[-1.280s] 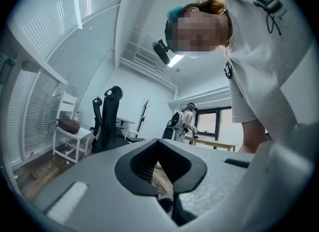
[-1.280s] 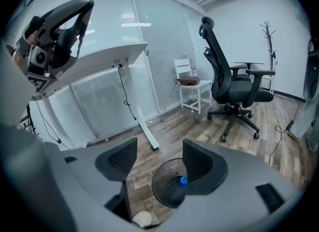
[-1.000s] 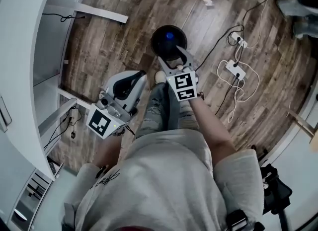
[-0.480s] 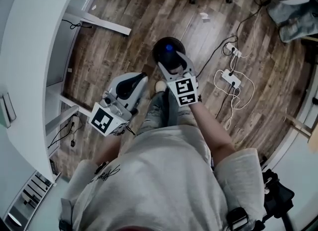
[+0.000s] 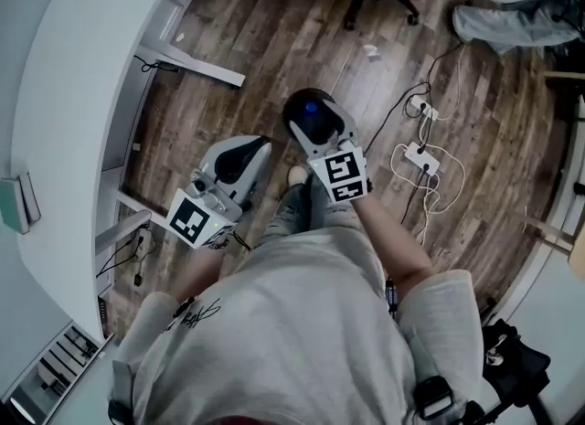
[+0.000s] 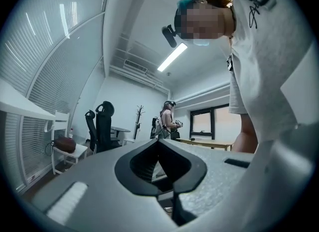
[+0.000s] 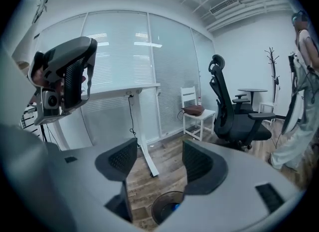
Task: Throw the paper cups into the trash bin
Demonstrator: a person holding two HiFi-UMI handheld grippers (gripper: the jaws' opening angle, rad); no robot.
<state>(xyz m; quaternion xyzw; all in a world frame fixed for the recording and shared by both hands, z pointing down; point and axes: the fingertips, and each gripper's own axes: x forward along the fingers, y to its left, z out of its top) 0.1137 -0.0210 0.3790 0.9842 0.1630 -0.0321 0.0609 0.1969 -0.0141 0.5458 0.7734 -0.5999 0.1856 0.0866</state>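
Black and round, the plastic trash bin (image 5: 294, 108) stands on the wood-plank floor (image 5: 228, 12) right under my right gripper (image 7: 159, 160). Its jaws are spread and hold nothing. My left gripper (image 6: 158, 144) hangs off to the side, pads pressed together on nothing.

I see no paper cup outside the bin. A small blue thing (image 7: 175, 207) lies inside it, possibly a cup, but it is too small to tell which way it points.

I judge such cups light, thin-walled and easily crushed, so they are best pinched gently by the wall near the rim. The bin's mouth faces up, with its axis vertical.
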